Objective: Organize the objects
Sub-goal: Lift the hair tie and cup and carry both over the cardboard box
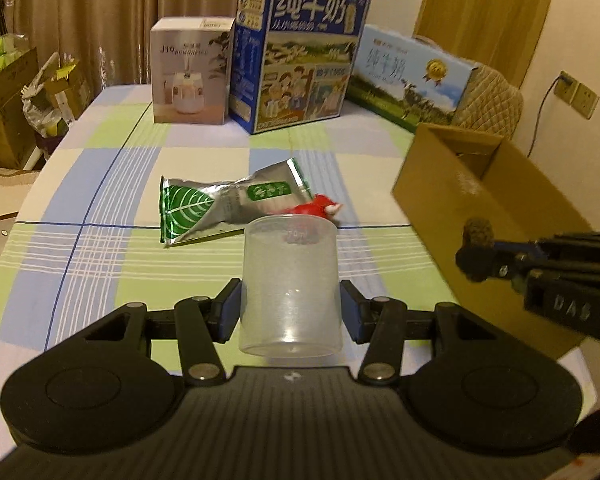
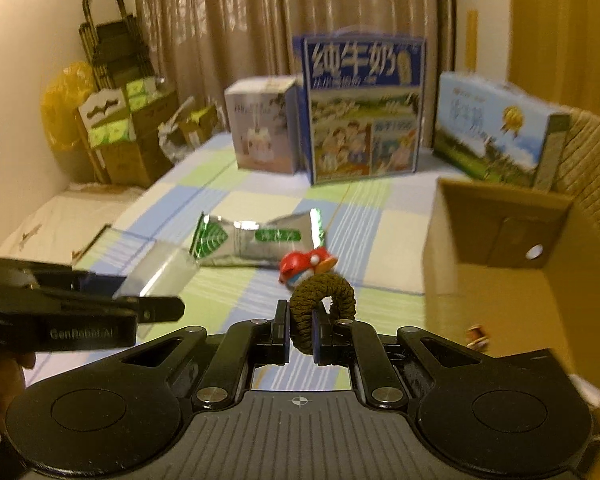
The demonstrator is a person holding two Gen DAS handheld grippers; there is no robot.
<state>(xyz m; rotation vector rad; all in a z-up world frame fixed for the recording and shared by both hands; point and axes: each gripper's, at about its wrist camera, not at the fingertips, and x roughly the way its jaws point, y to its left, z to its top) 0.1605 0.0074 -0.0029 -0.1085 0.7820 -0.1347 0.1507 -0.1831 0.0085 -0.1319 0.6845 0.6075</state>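
Left claw point(image 1: 291, 304) grips one cup point(image 1: 290, 280) — right claw point(image 2: 301, 334), one hair tie point(image 2: 324, 300).

The tall blue carton point(image 1: 300, 52) at the far side of the table bears large white characters "纯牛奶", readable in both views. The flat carton point(image 1: 408, 76) to its right carries the same three characters in pale blue. The right gripper point(image 1: 470, 258) body shows raised letters "DAS". The left gripper point(image 2: 156, 296) body reads "GenRobot.AI". The pouch's point(image 1: 228, 204) green label is too blurred to read.
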